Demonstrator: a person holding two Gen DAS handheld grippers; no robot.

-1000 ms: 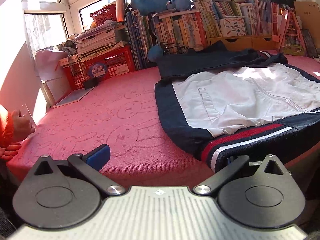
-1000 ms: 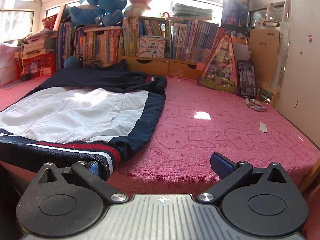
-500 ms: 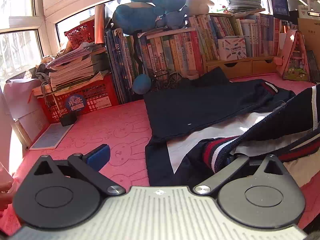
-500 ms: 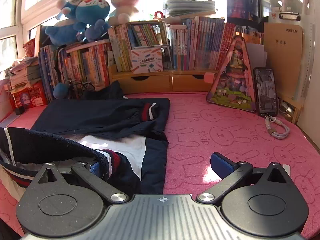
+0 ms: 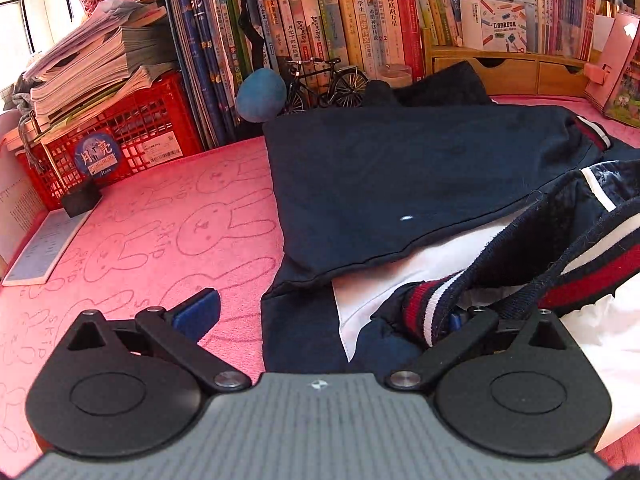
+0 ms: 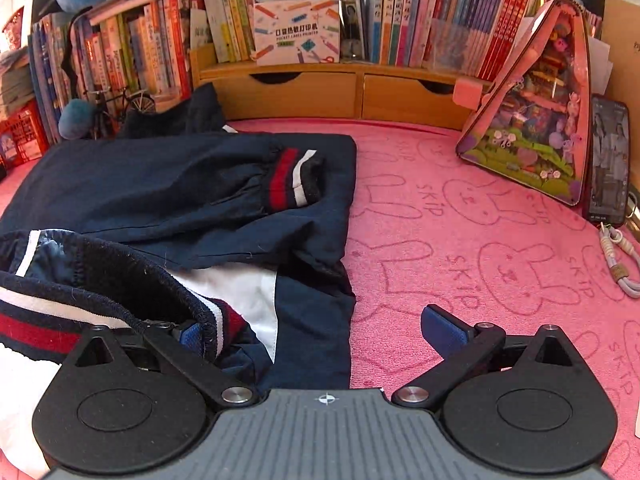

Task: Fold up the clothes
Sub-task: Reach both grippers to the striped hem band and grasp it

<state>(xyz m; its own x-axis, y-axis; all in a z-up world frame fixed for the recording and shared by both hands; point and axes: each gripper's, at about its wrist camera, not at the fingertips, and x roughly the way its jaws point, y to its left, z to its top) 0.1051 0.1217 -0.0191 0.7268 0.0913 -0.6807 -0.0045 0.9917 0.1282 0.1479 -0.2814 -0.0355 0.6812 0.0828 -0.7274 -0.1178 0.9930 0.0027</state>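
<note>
Both grippers' wide-spread jaws seemingly hook the jacket's [image 5: 400, 168] striped hem [image 6: 36, 320].

Bare pink cloth [image 6: 460, 240] beside jacket [image 6: 180, 184] seems passable

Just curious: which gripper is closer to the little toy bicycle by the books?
Left. The bicycle stands straight ahead of the left gripper, beyond the jacket. From the right gripper it sits far off to the left.
</note>
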